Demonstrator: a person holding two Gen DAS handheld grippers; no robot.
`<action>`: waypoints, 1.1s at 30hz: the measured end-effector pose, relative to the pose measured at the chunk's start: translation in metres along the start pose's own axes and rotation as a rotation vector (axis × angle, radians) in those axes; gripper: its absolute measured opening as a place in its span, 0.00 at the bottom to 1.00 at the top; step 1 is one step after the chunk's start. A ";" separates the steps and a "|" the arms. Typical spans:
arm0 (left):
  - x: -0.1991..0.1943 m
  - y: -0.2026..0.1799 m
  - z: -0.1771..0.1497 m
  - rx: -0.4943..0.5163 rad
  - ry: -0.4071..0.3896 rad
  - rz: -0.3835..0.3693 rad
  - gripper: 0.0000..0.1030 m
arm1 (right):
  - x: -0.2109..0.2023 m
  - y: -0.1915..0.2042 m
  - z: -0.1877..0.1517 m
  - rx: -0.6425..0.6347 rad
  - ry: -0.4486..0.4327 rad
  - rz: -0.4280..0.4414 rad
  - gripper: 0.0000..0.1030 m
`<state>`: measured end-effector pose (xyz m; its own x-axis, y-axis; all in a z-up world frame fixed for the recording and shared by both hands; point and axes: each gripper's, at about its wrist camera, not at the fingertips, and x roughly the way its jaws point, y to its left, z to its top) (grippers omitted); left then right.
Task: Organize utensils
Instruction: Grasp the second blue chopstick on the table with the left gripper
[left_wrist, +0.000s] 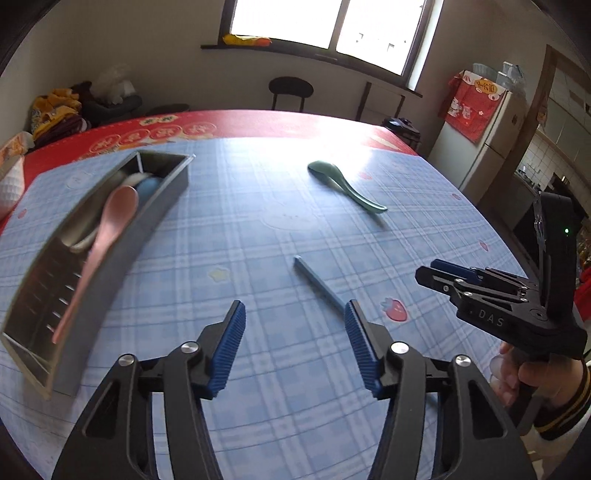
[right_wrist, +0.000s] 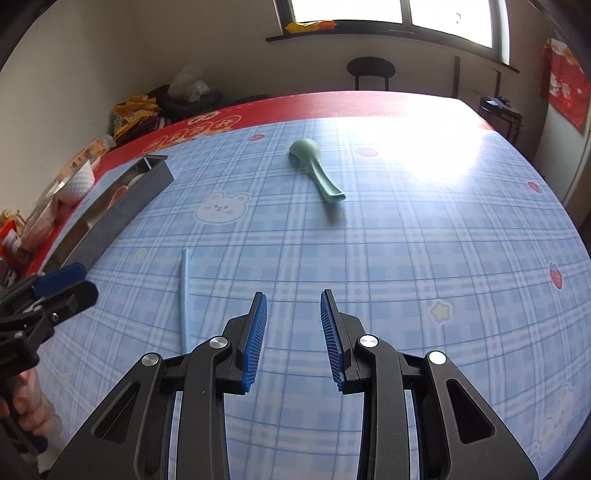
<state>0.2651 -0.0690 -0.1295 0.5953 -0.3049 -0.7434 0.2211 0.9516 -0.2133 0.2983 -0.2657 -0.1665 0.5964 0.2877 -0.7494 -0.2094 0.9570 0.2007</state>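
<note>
- At about nine o'clock on the desk (left_wrist: 258, 221) lies a long metal tray (left_wrist: 162, 184), set on a slant across the blue checked cloth.
- A pink spoon (left_wrist: 107, 236) lies in the tray with its bowl toward the far end; beyond that bowl something pale blue and something white show, too hidden to name.
- The left tongs (left_wrist: 295, 314) hang over the near part of the cloth with their blue ribbed pads apart and nothing between them.
- Just ahead of the left tongs, toward one o'clock from them, a light blue chopstick (left_wrist: 319, 286) lies flat on the cloth; its near end runs down behind the right-hand pad, and I cannot tell whether it touches.
- Toward twelve o'clock, well apart from the chopstick, a green soup spoon (left_wrist: 345, 186) rests on the cloth with its bowl toward the window.
- The right tongs (right_wrist: 293, 299) hover at about three o'clock, held by a hand (left_wrist: 532, 376) in a striped cuff; the pads stand a little apart, empty.
- From the right tongs' own view the chopstick lies off at ten o'clock and the green spoon straight ahead at twelve.
</note>
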 end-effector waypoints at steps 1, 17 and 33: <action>0.009 -0.007 -0.001 -0.012 0.031 -0.027 0.41 | -0.001 -0.004 -0.001 0.002 -0.006 0.005 0.29; 0.061 -0.060 0.005 0.029 0.120 0.047 0.19 | -0.005 -0.026 -0.014 0.042 -0.045 0.135 0.29; 0.067 -0.046 0.011 0.150 0.066 0.168 0.13 | -0.004 -0.037 -0.016 0.101 -0.043 0.203 0.30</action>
<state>0.3033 -0.1337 -0.1619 0.5824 -0.1349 -0.8016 0.2382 0.9712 0.0097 0.2914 -0.3024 -0.1814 0.5833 0.4738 -0.6598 -0.2511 0.8776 0.4083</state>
